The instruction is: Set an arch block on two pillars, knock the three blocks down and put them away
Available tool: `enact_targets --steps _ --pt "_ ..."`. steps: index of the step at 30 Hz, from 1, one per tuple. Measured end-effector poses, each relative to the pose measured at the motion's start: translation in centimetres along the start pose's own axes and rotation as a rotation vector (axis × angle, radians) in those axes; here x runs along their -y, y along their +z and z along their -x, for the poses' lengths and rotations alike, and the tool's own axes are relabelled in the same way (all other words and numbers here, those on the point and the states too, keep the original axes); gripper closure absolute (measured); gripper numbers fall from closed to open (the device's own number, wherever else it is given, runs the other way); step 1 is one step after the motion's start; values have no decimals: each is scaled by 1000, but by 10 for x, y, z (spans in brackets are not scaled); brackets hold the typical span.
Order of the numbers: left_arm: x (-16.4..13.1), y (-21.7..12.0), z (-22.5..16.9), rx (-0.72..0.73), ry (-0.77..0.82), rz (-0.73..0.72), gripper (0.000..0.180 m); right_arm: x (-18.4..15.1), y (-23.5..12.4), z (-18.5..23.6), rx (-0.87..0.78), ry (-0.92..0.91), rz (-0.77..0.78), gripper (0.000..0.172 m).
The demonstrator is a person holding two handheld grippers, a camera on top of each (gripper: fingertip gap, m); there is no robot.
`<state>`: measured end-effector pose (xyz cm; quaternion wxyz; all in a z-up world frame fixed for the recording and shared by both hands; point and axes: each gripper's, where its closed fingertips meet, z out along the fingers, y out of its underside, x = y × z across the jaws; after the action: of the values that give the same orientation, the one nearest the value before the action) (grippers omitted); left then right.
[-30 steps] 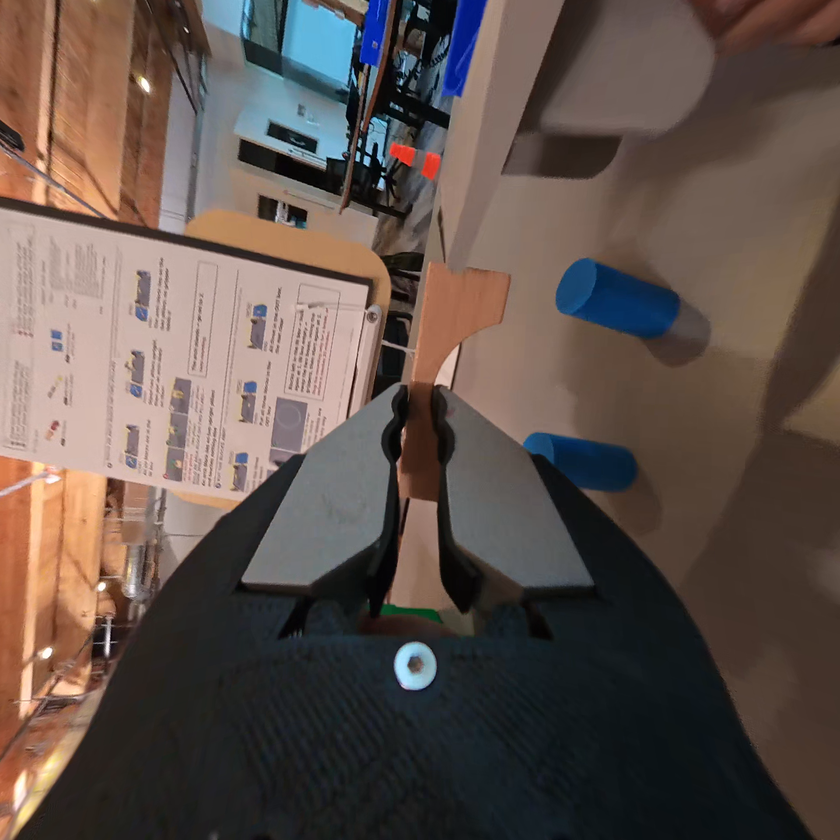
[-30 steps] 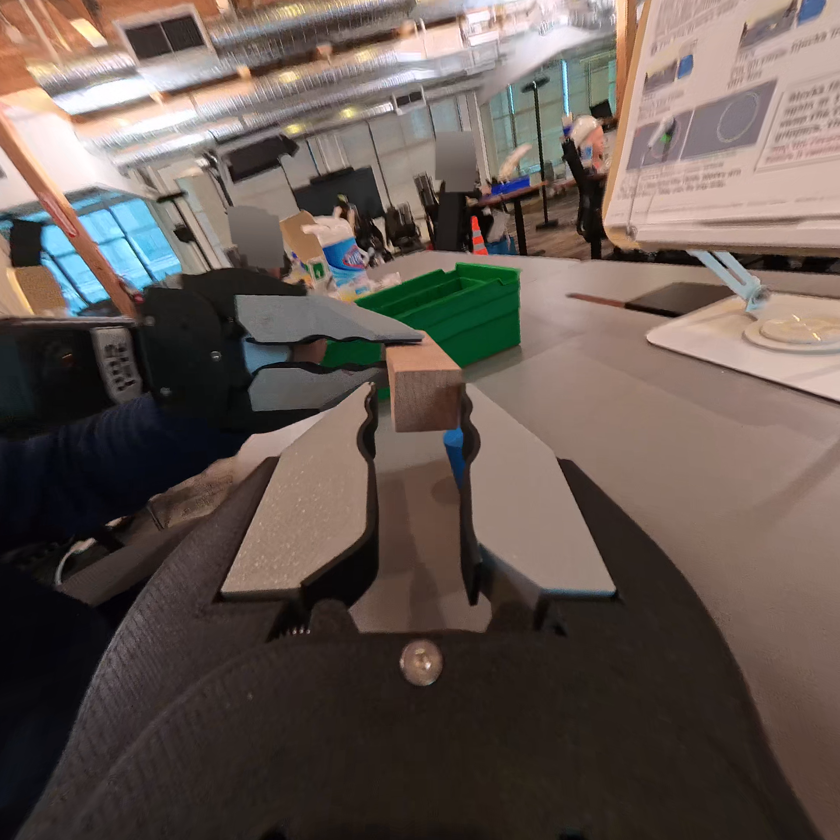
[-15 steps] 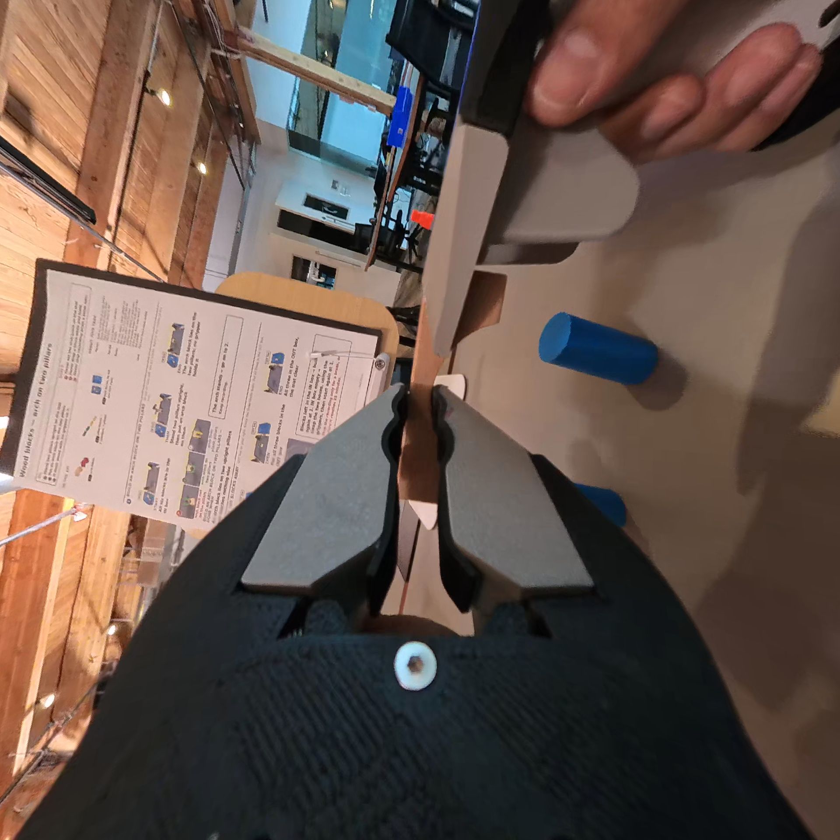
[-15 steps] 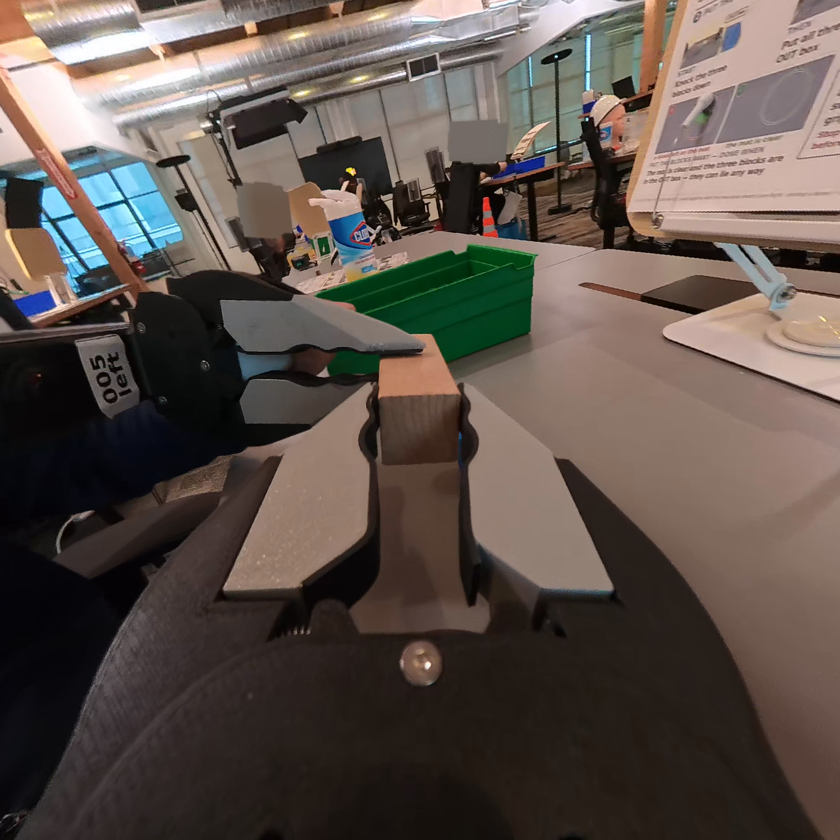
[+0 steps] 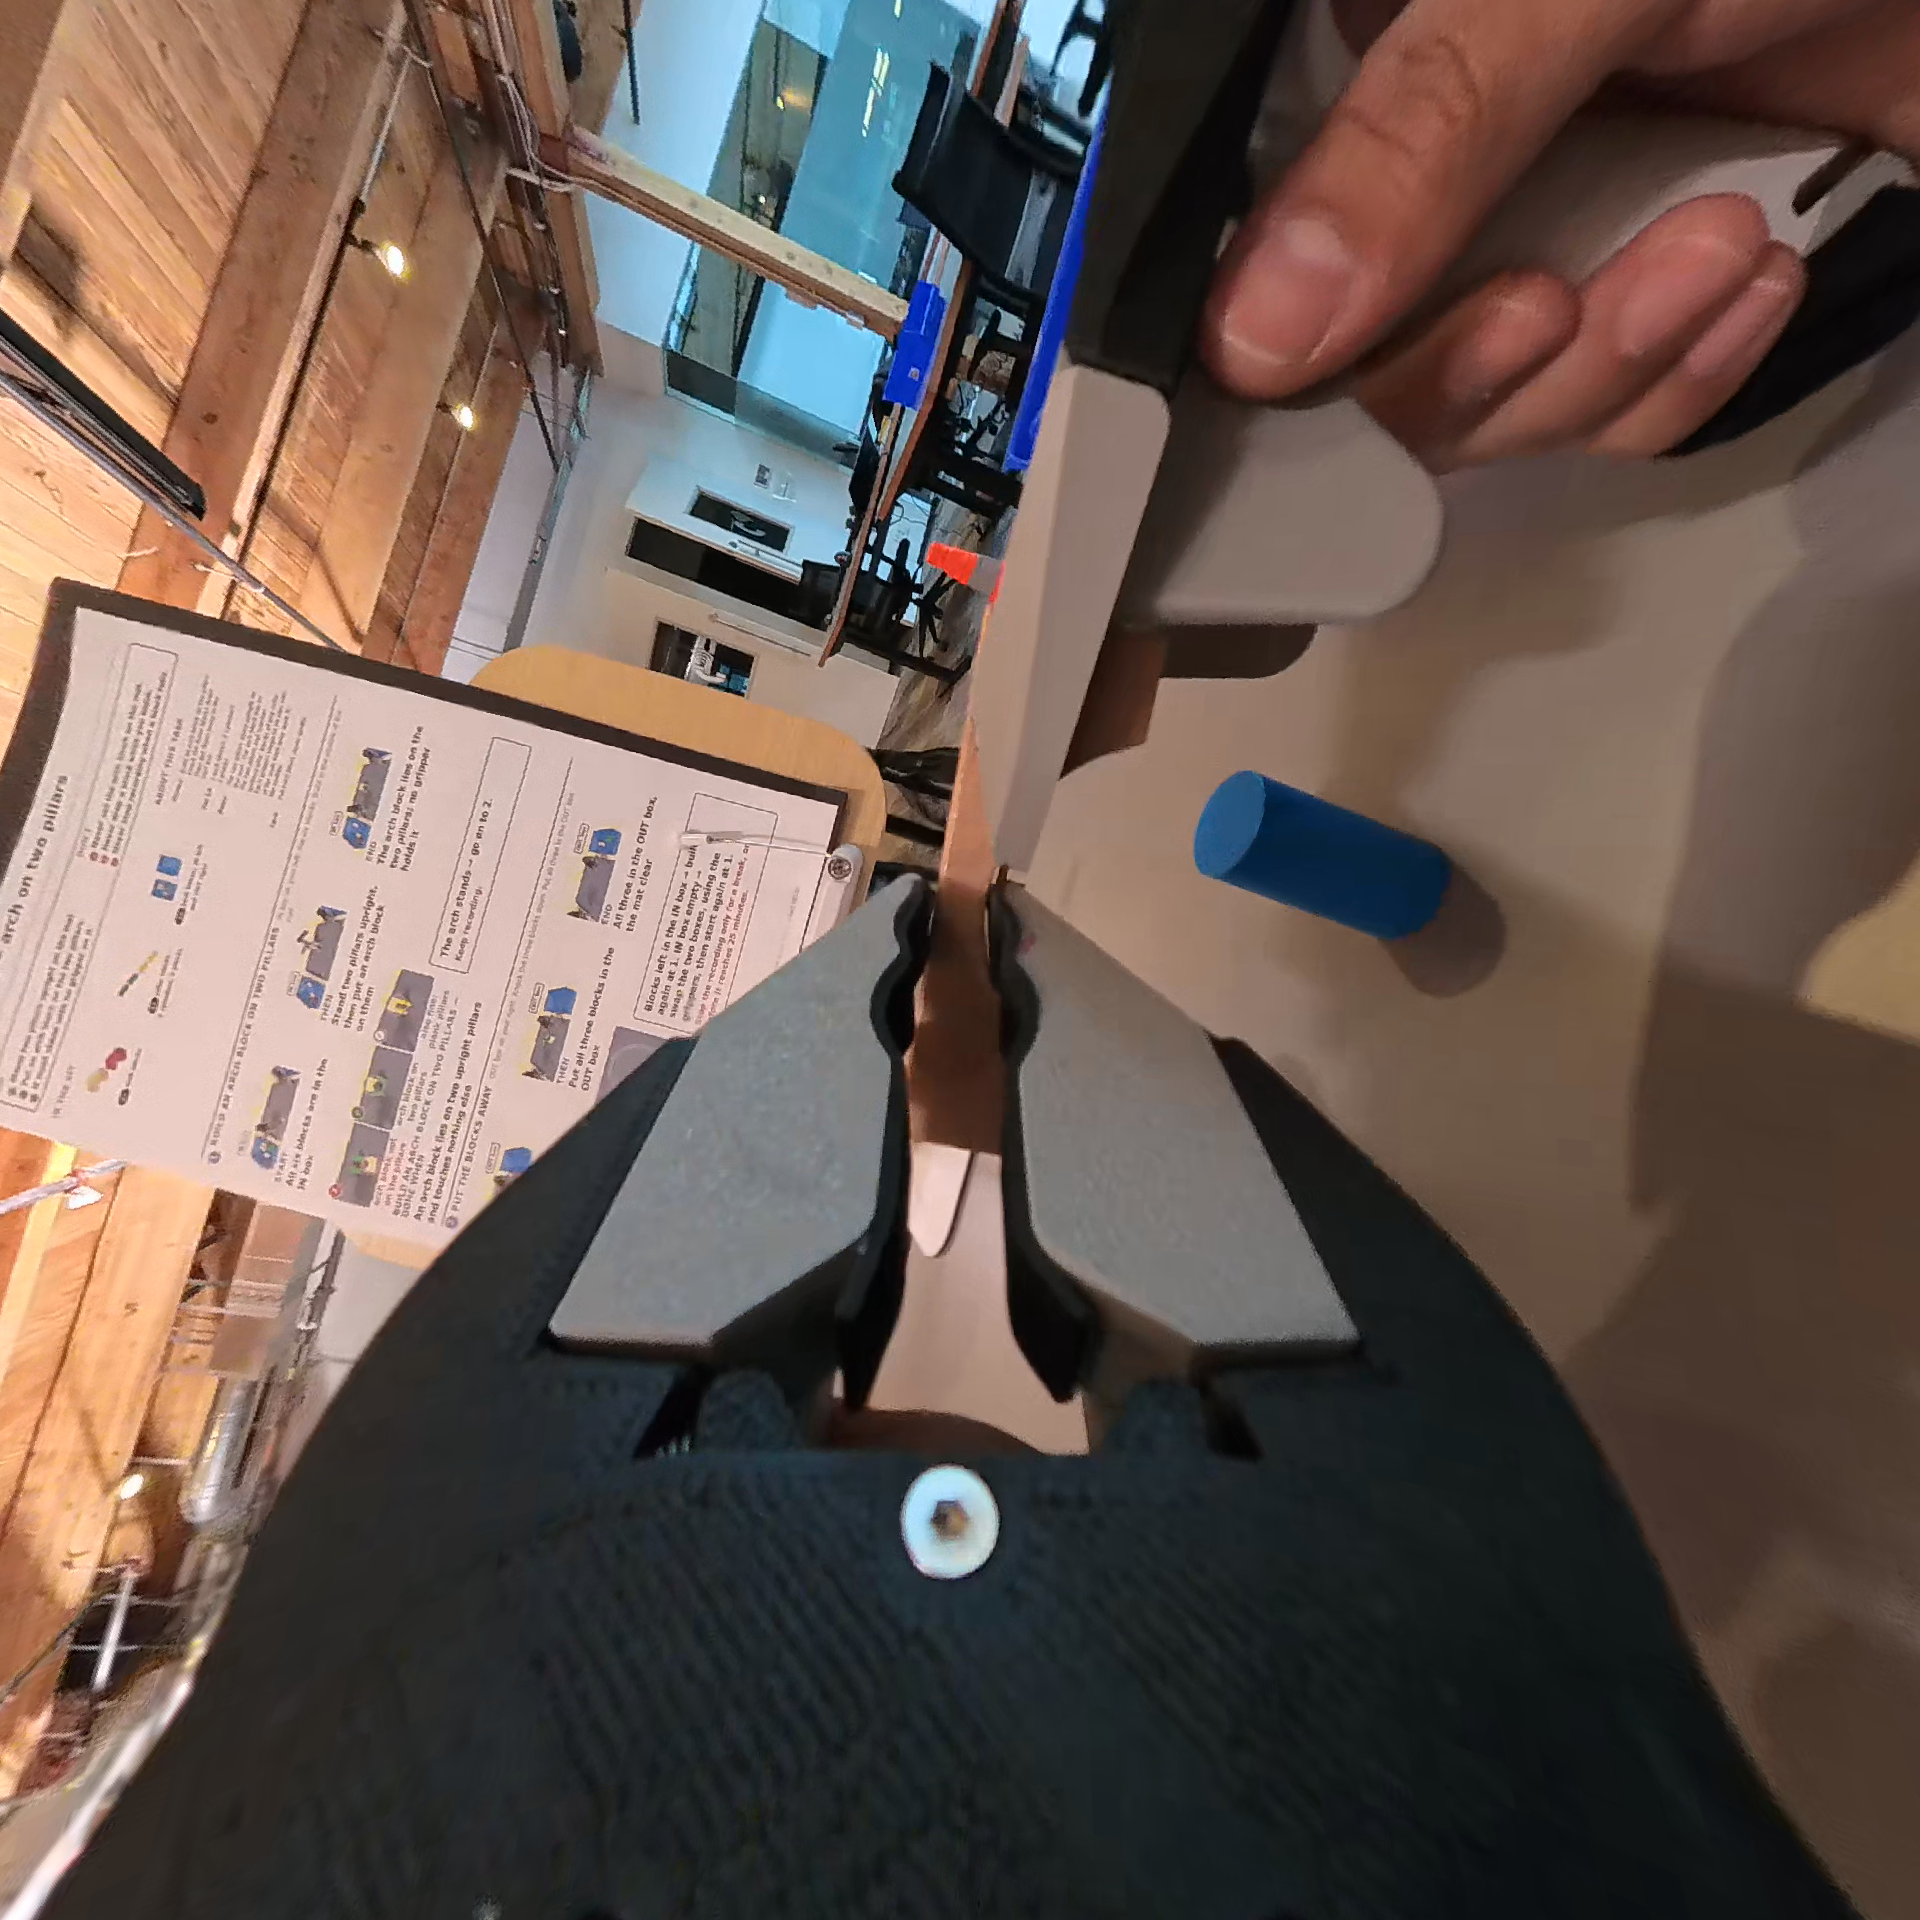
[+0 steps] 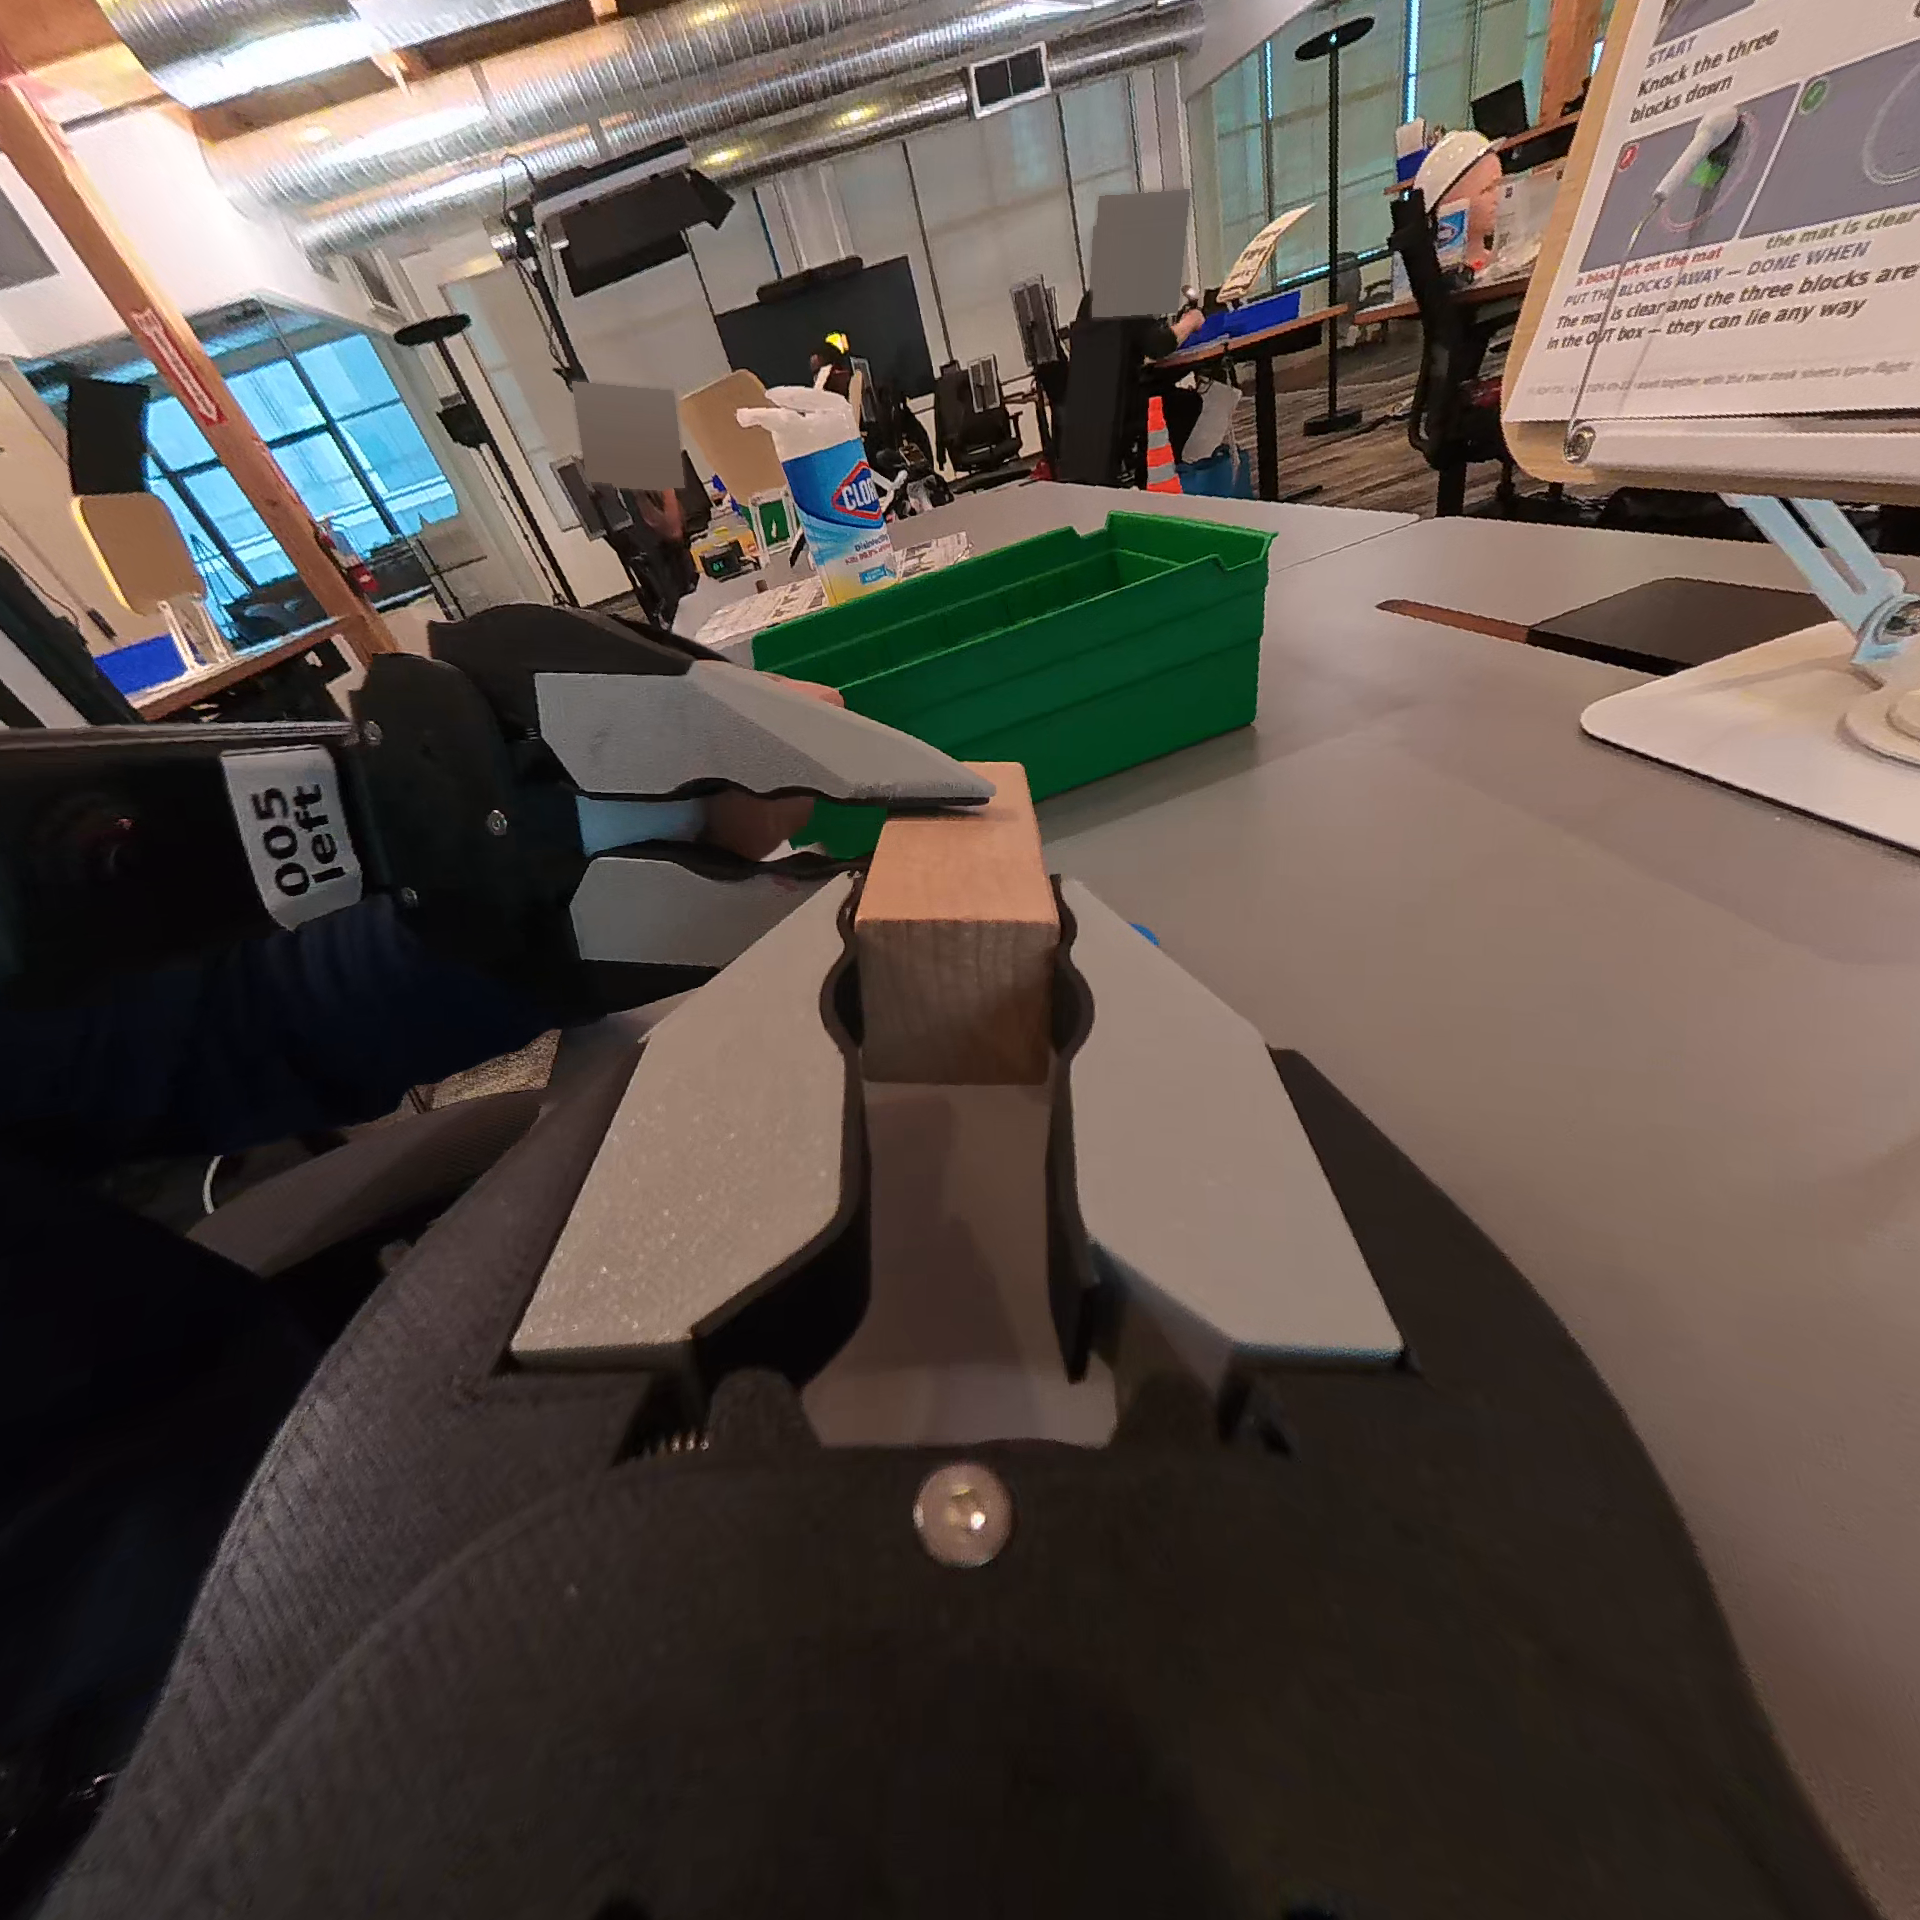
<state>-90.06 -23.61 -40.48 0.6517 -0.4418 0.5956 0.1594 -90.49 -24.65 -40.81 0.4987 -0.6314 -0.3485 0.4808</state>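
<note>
In the left wrist view, the wooden arch block (image 5: 951, 997) is pinched flat between the pads of the left gripper (image 5: 958, 899); one blue pillar (image 5: 1322, 871) is seen at right on the grey table (image 5: 1662, 1143); in the right wrist view, the block's near end (image 6: 961, 951) is clamped by the right gripper (image 6: 956, 914), with a green bin (image 6: 1039, 665) set beyond.

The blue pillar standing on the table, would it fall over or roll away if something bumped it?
The blue pillar stands on one small flat end and is taller than wide, so a bump would probably tip it. Its sides are round, so once down it would likely roll across the smooth grey table.
</note>
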Motion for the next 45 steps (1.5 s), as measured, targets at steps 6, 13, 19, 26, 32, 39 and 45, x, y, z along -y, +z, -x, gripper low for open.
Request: enact_targets --steps 6,13,19,26,32,39,45 --pt "6 -15 10 -68 -247 -95 165 4 -5 -5 -3 39 -24 141" --pt "-3 -29 23 -306 -753 -181 147 18 -16 -4 19 46 -103 141" --pt "-6 -21 26 -450 -1019 -270 135 32 -27 9 99 -3 -175 141" --pt "2 -23 12 -632 -1123 -358 130 26 -20 14 124 -30 -138 141" --pt "7 -34 5 -725 -1185 -437 143 16 -12 27 172 -69 -83 141" --pt "10 -35 7 -676 -1128 -470 147 16 -12 24 162 -71 -93 140" --pt "3 -29 7 -594 -1064 -456 147 12 -11 9 89 -56 -70 135"
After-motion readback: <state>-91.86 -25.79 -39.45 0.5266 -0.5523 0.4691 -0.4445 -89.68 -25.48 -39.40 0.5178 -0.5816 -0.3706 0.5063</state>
